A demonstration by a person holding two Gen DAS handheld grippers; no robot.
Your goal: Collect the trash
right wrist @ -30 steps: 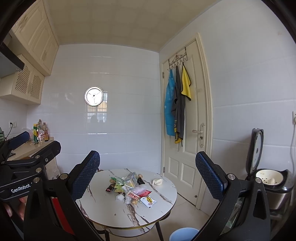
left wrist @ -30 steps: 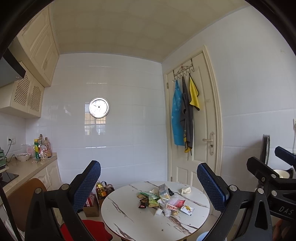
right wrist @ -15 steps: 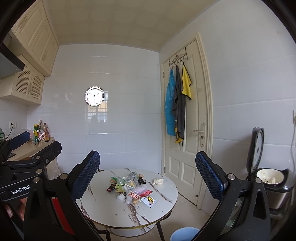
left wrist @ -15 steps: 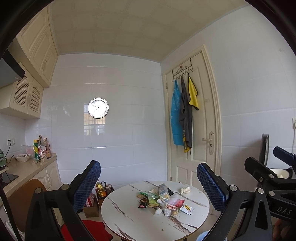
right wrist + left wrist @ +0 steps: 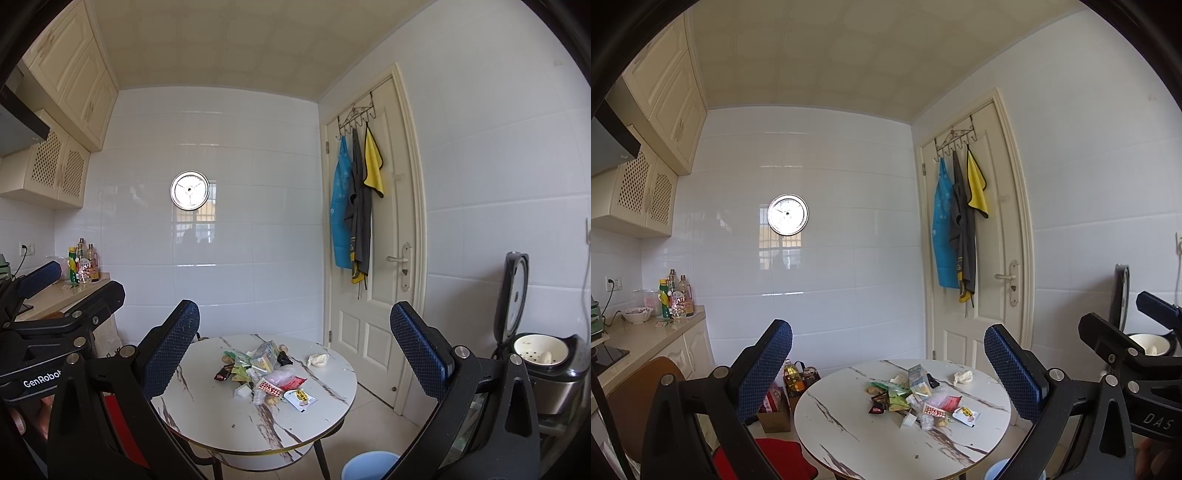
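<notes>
Right now both grippers are hanging wide apart and holding nothing: the left gripper point(image 5: 886, 369) and the right gripper point(image 5: 295, 354) are each pointing out over the table point(image 5: 207, 421), well short of the trash point(image 5: 264, 373).

Ahead and below the right fingers, the heap is sitting near the tabletop's middle: thin wrappers point(image 5: 300, 398), sachets and a small carton point(image 5: 265, 354), overlapping one another. These are probably feather-light, crinkly and slick, so they are likely sliding or lifting in clumps; pinching a raised edge or corner looks safer than pressing flat film.

Just beyond, right of the heap, a crumpled tissue point(image 5: 317, 360) is lying apart, soft and easy to squeeze anywhere.

Lower, off the right finger, a blue bin point(image 5: 369, 466) is peeking out beside the table.
</notes>
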